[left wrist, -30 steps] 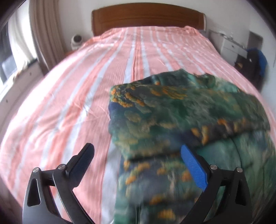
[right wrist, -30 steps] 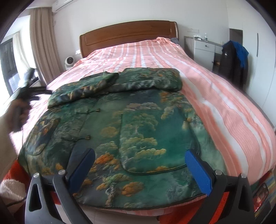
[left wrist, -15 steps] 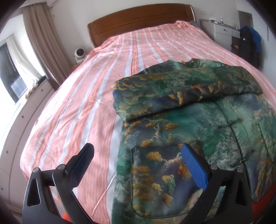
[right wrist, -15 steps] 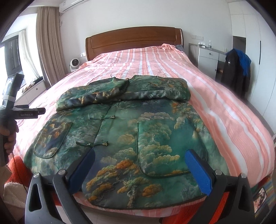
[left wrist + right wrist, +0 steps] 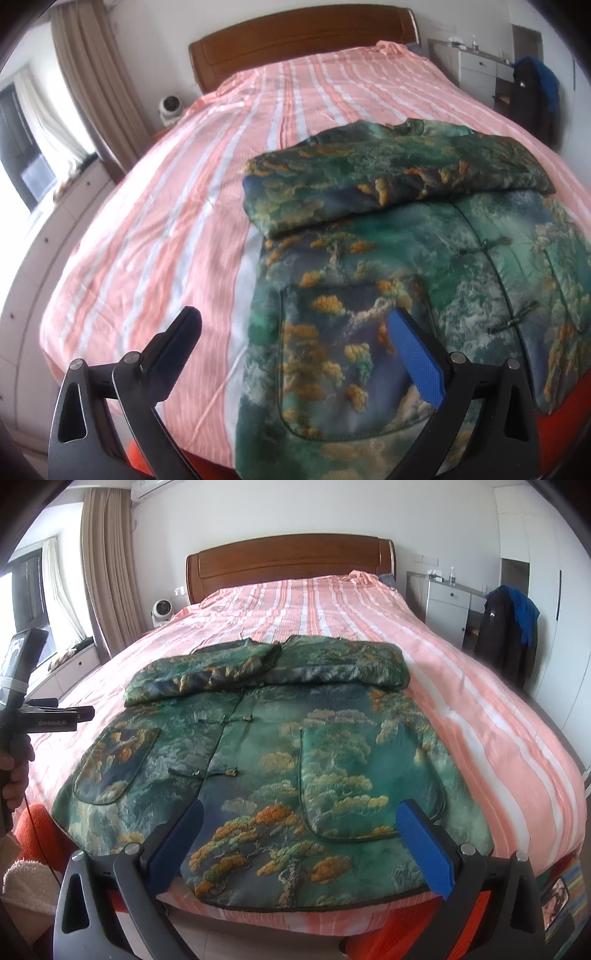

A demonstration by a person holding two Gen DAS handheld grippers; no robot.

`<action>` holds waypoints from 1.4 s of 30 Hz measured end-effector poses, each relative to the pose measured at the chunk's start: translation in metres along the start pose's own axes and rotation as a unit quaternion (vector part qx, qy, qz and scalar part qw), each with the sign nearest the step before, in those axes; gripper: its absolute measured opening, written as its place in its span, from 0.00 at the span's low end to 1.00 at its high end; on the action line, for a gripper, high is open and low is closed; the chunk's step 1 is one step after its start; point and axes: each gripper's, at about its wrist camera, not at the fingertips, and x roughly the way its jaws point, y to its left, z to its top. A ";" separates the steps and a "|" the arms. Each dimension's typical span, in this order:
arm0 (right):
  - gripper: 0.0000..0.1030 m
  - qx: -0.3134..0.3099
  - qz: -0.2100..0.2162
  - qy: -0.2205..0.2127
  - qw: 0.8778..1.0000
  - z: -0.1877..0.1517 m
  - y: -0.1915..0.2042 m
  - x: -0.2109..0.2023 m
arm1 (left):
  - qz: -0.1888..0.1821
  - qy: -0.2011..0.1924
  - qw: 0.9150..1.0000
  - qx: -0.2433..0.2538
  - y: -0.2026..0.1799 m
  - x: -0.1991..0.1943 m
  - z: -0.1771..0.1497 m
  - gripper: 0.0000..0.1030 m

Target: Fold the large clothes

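Observation:
A large green padded jacket with orange tree print (image 5: 295, 746) lies flat on the foot of the bed, front up, both sleeves (image 5: 207, 670) folded across its chest. It also shows in the left wrist view (image 5: 406, 266). My left gripper (image 5: 295, 332) is open and empty, held over the jacket's left hem corner and pocket. It also shows from the side in the right wrist view (image 5: 55, 716), off the bed's left edge. My right gripper (image 5: 301, 830) is open and empty, held above the jacket's bottom hem.
The bed has a pink striped cover (image 5: 480, 720) and a wooden headboard (image 5: 288, 561). A small white fan (image 5: 162, 609) and curtains stand at the left. A white cabinet (image 5: 447, 605) and a chair with dark jackets (image 5: 509, 627) stand at the right.
Both grippers have drawn back from the jacket toward the foot of the bed. The left one has left the folded sleeve and now sees the whole left half. Both stay open.

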 end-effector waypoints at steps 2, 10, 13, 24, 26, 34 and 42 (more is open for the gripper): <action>0.99 -0.005 0.005 0.001 1.000 -0.003 0.004 -0.001 | -0.015 0.012 1.000 -0.019 0.013 0.004 -0.013 0.98; 0.99 -0.032 0.033 0.022 0.999 -0.022 0.023 0.011 | -0.024 0.046 0.994 -0.093 0.060 0.015 -0.055 0.98; 0.99 -0.035 0.039 0.024 0.998 -0.022 0.027 0.014 | -0.040 0.050 0.992 -0.106 0.065 0.016 -0.064 0.98; 0.99 -0.035 0.034 0.028 0.998 -0.023 0.027 0.016 | -0.074 0.063 0.988 -0.120 0.063 0.026 -0.073 0.98; 0.99 -0.034 0.032 0.029 0.998 -0.023 0.026 0.017 | -0.076 0.066 0.987 -0.124 0.065 0.028 -0.074 0.98; 0.99 -0.032 0.037 0.019 0.999 -0.016 0.015 0.010 | -0.094 0.094 0.983 -0.125 0.068 0.039 -0.082 0.98; 0.99 0.090 -0.023 0.036 0.995 0.018 -0.147 0.001 | -0.159 0.094 0.970 -0.159 0.078 0.047 -0.089 0.98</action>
